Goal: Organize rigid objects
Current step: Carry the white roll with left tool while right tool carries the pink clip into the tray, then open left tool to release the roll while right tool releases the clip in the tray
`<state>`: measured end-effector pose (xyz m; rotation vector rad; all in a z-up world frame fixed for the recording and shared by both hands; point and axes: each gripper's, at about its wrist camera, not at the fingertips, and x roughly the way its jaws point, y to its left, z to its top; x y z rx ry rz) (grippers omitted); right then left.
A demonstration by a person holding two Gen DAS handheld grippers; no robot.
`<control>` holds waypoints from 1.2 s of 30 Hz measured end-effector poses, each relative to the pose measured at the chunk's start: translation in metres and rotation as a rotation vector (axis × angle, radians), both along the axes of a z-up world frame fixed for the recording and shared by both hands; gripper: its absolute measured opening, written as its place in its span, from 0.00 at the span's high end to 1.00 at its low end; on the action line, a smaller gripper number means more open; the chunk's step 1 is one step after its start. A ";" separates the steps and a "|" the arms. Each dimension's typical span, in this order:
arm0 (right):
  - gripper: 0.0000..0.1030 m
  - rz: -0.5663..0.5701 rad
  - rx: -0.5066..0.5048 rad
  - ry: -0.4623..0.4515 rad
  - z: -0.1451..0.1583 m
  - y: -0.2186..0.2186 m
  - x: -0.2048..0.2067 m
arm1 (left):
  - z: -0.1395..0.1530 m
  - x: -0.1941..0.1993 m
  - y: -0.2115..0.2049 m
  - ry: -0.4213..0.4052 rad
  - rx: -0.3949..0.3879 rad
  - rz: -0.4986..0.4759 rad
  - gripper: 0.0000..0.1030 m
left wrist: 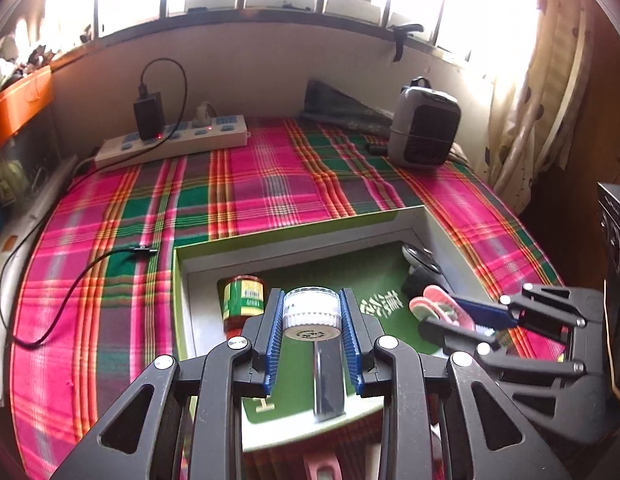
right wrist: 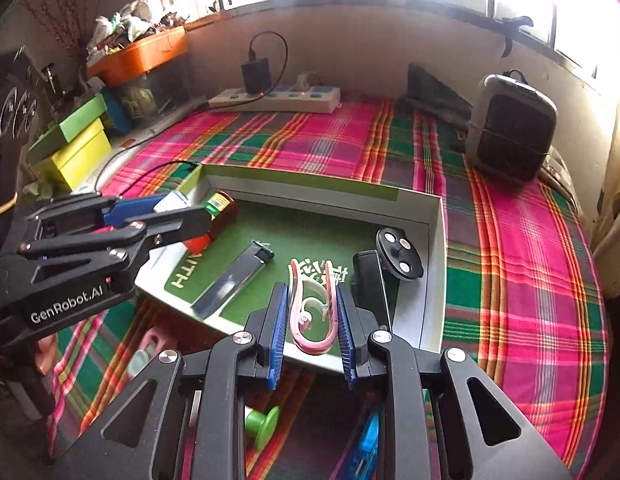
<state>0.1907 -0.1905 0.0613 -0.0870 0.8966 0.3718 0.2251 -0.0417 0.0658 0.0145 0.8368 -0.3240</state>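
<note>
Now we are putting hard things into the box (right wrist: 438,216) on the counter (right wrist: 530,248). Our left claw (left wrist: 312,312) is squeezed shut on a small white jar (left wrist: 311,314), held over the box near the red bottle (left wrist: 244,300). Our right claw (right wrist: 312,312) pinches a pink clip (right wrist: 312,308) above the green floor of the box, beside the lighter (right wrist: 234,280) and the black stand (right wrist: 394,264). We should lower each thing into a bare spot, then let go gently so nothing bumps. Down low, a green knob (right wrist: 264,424) and a blue thing (right wrist: 364,448) hide behind our right claw, and we cannot tell what they are.
</note>
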 end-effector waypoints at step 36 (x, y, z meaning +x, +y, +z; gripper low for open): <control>0.76 0.019 -0.060 0.037 -0.033 0.008 0.026 | -0.046 0.046 -0.022 0.109 0.070 0.007 0.74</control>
